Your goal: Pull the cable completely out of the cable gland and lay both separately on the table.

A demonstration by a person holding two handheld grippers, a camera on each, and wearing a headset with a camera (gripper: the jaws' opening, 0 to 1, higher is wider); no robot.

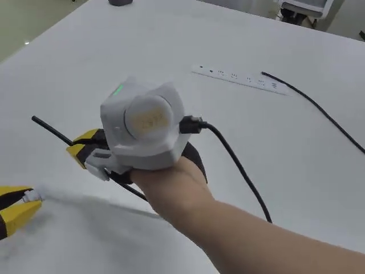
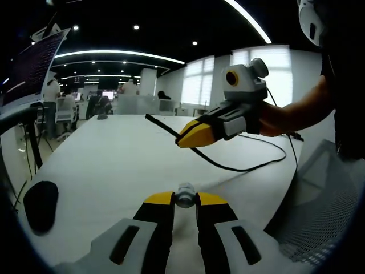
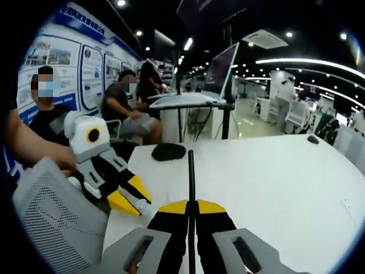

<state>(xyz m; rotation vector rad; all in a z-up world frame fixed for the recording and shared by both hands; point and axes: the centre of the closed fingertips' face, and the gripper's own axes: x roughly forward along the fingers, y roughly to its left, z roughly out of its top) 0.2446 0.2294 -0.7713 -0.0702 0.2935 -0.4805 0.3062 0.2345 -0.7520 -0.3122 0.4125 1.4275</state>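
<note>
Worktop (image 1: 171, 45): white and wide, with a power strip (image 1: 239, 77) toward its far right edge.
Right tool (image 3: 191, 206): jaws pinched almost together on the black cable (image 3: 191, 171).
Left tool (image 2: 183, 203): jaws closed on the small grey cable gland (image 2: 184, 194) at their tips, by the near left corner.
Cable axis: straight out along the right tool's jaws, free end pointing at the far left edge.
Key relation: the gland sits apart from the cable, to its near left, and by the look of it is not threaded on it.
Next: likely laying each down apart.
</note>
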